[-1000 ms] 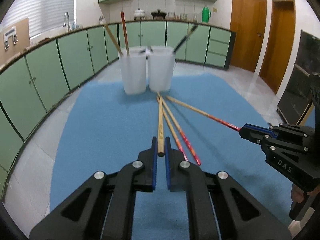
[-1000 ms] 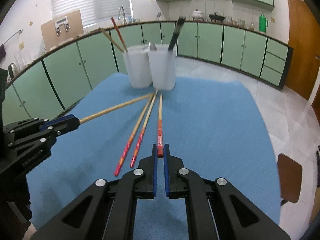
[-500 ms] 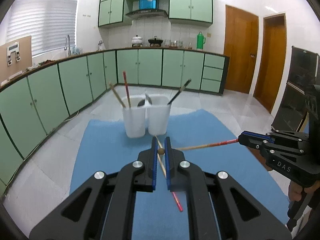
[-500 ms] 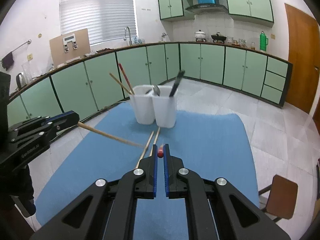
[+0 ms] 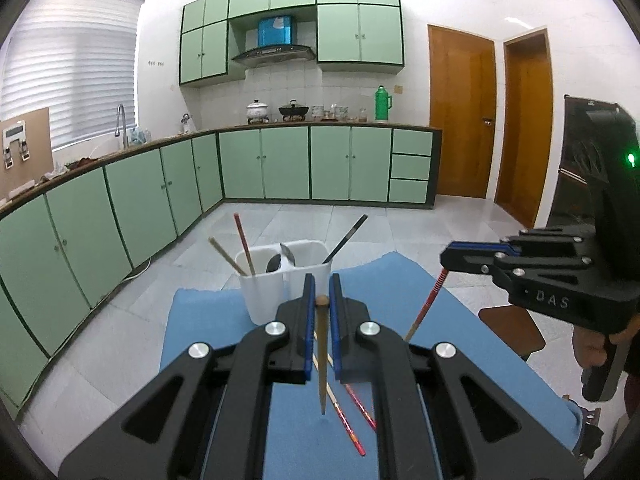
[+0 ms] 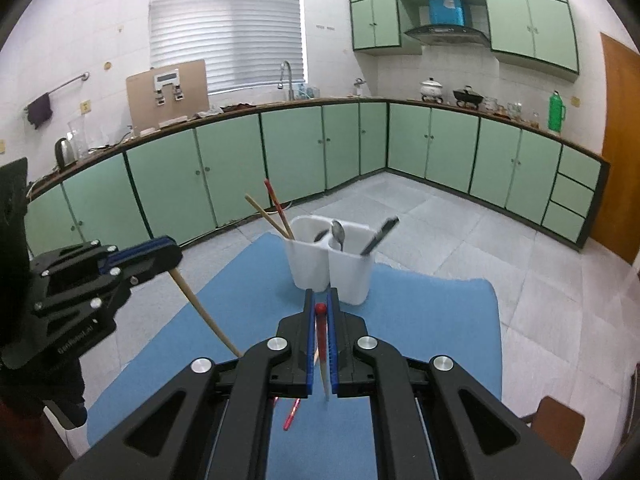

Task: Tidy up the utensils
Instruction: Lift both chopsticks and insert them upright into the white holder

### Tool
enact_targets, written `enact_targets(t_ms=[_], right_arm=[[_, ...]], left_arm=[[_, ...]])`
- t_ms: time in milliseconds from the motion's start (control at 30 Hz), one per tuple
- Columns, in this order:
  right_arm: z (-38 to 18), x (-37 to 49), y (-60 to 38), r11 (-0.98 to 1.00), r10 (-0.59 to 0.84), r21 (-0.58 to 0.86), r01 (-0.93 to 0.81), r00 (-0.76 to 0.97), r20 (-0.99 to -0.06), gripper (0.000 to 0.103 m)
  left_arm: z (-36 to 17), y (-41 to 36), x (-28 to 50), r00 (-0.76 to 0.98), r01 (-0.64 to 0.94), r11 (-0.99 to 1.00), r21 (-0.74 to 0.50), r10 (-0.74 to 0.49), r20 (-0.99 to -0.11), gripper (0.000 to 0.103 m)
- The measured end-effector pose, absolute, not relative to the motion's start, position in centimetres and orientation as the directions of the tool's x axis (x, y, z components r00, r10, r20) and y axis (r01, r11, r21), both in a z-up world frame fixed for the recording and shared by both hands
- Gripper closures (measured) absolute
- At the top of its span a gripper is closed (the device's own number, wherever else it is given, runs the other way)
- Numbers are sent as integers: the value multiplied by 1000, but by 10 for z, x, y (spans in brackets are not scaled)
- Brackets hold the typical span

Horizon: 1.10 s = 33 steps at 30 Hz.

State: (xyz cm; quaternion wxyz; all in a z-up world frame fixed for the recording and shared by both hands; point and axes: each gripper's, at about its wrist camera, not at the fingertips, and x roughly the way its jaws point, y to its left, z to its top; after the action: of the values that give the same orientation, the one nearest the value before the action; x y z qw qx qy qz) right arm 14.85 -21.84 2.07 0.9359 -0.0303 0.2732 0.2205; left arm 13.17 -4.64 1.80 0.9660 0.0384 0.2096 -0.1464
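My left gripper (image 5: 321, 300) is shut on a plain wooden chopstick (image 5: 322, 360) that hangs tip down above the blue mat (image 5: 208, 328). My right gripper (image 6: 320, 307) is shut on a red-ended chopstick (image 6: 322, 364), also hanging tip down. Each gripper shows in the other's view, the right gripper (image 5: 452, 256) with its chopstick (image 5: 428, 304), the left gripper (image 6: 168, 248) with its chopstick (image 6: 204, 314). A white two-cup holder (image 5: 260, 292) stands at the mat's far end with chopsticks, a spoon and a dark utensil in it. Two red-ended chopsticks (image 5: 344, 412) lie on the mat.
Green kitchen cabinets (image 5: 264, 164) run along the left and back walls. A brown stool (image 5: 512, 328) stands right of the mat. Wooden doors (image 5: 460, 116) are at the back right.
Both grippers have lifted their chopsticks off the mat. The chopsticks have swung from lying flat to hanging nearly upright, and both grippers have risen high above the mat.
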Motion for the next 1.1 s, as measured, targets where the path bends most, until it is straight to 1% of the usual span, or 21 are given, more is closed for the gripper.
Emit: enact_targets(t_ms=[233, 333, 567, 733, 800, 933, 1100], right_arm=[[47, 157, -212, 889, 402, 12, -458, 768, -498, 97], [65, 164, -210, 884, 414, 2, -468, 780, -470, 97], [106, 187, -203, 886, 426, -4, -464, 817, -389, 97], [133, 217, -200, 897, 419, 4, -442, 846, -329, 97], [140, 230, -199, 900, 414, 3, -435, 856, -310, 97], [144, 259, -195, 908, 400, -1, -419, 868, -292, 97], [126, 293, -191, 911, 396, 16, -413, 862, -317, 97]], left_arm=[[33, -44, 137, 882, 306, 952, 21, -275, -383, 97], [44, -42, 143, 892, 302, 953, 23, -274, -360, 97], [81, -42, 167, 923, 293, 955, 39, -272, -272, 97], [105, -44, 197, 946, 265, 963, 47, -250, -207, 97], [109, -42, 214, 950, 255, 966, 34, -244, -194, 97], [109, -40, 244, 956, 238, 971, 16, -231, -183, 97], [93, -42, 282, 958, 217, 976, 30, -207, -196, 97]])
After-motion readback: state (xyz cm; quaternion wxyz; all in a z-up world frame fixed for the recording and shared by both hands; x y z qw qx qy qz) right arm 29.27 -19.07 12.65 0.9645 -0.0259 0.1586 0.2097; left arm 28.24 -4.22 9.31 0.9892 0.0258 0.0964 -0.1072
